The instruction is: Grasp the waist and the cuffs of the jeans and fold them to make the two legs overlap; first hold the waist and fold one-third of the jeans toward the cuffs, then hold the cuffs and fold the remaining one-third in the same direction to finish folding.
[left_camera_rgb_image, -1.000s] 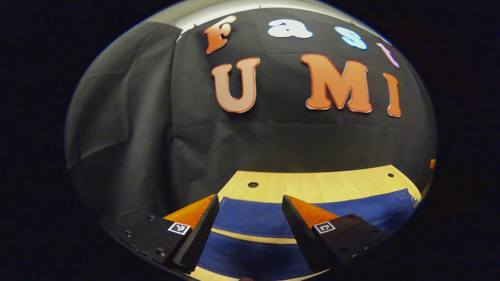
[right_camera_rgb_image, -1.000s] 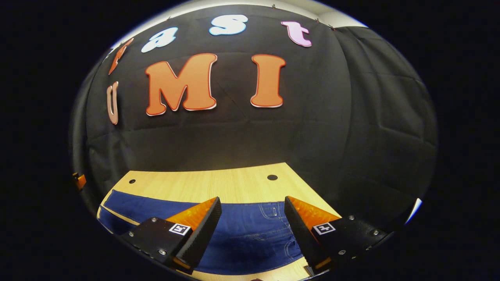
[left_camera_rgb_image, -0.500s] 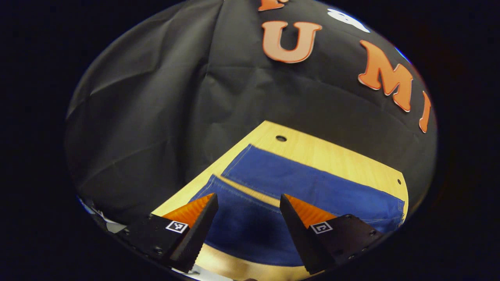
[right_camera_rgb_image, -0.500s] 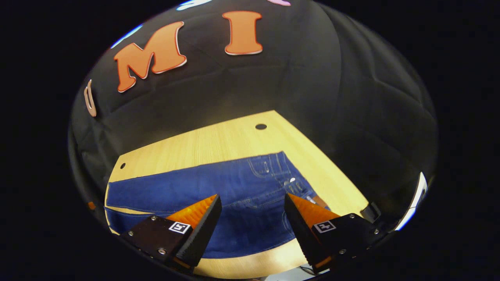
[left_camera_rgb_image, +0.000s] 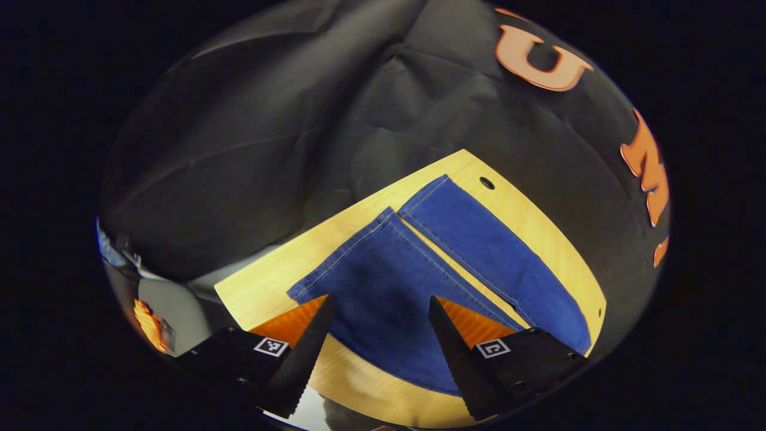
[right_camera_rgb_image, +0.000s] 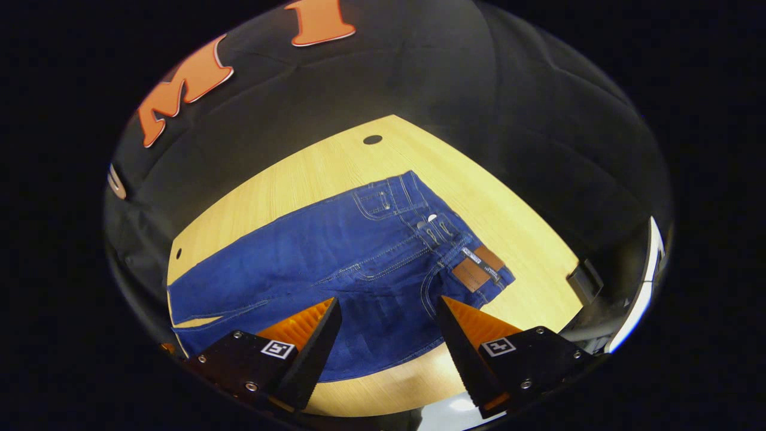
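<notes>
Blue jeans lie flat and unfolded on a light wooden table. In the left gripper view the two legs (left_camera_rgb_image: 419,269) spread toward the far corner, cuffs (left_camera_rgb_image: 383,233) at their upper left ends, a thin strip of table between them. My left gripper (left_camera_rgb_image: 378,341) hovers open above the nearer leg, nothing between its fingers. In the right gripper view the waist end (right_camera_rgb_image: 419,227) shows with pockets and a brown patch (right_camera_rgb_image: 476,269). My right gripper (right_camera_rgb_image: 389,341) is open above the seat of the jeans, holding nothing.
The wooden table (right_camera_rgb_image: 335,167) has small round holes (right_camera_rgb_image: 372,139) near its far corners. Black cloth walls close in behind and beside it. The table's near edge (left_camera_rgb_image: 371,389) runs just under the left gripper, with pale floor and an orange object (left_camera_rgb_image: 149,317) beyond the left corner.
Both grippers have risen and tilted downward, so much more of the table and jeans shows. The left view swung left toward the cuffs, the right view toward the waist. Both stayed open.
</notes>
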